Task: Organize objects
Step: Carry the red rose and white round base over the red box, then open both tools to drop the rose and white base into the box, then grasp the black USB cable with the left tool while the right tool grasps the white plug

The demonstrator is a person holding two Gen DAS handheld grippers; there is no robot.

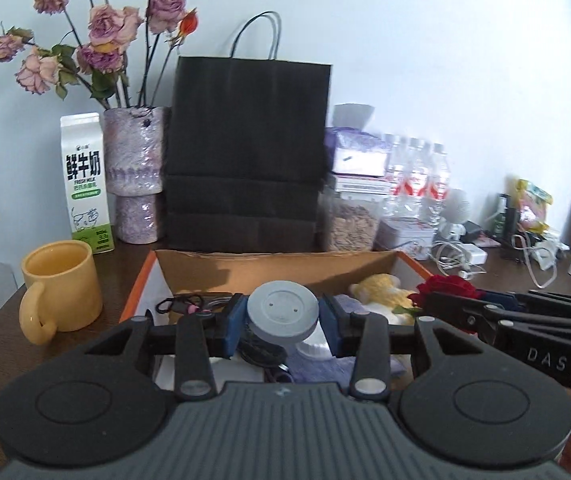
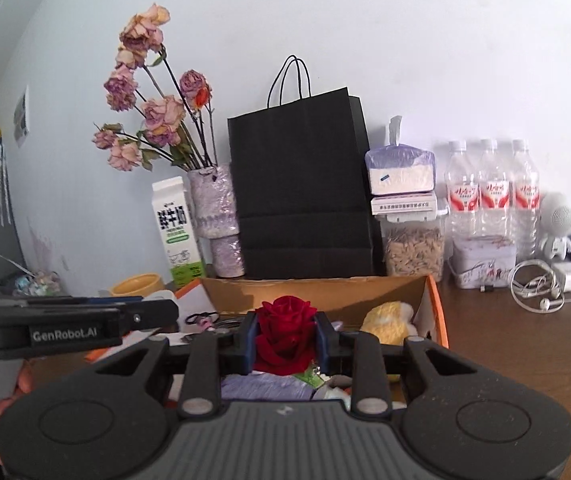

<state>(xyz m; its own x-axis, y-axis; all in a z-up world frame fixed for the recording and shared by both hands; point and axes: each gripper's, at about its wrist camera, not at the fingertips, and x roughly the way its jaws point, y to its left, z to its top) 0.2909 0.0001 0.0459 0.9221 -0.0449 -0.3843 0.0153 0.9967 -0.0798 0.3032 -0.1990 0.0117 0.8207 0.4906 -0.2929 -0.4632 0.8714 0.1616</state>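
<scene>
My left gripper (image 1: 283, 326) is shut on a grey round disc-shaped gadget (image 1: 283, 310), its blue pads pressing on both sides. It hangs over an open cardboard box (image 1: 277, 264) with an orange rim. My right gripper (image 2: 285, 338) is shut on a red rose (image 2: 285, 332) above the same box (image 2: 325, 292). In the left wrist view that rose (image 1: 445, 288) shows at the right, at the tip of the other gripper. Inside the box lie a yellow plush toy (image 1: 381, 290), a purple cloth (image 1: 317, 368) and black cords (image 1: 181, 304).
Behind the box stand a black paper bag (image 1: 245, 152), a vase of dried roses (image 1: 137, 176) and a milk carton (image 1: 85, 184). A yellow mug (image 1: 61, 284) sits to its left. Water bottles (image 2: 489, 200), a seed container (image 2: 413, 252), a tin (image 2: 481, 260) and cables (image 2: 537, 292) crowd the right.
</scene>
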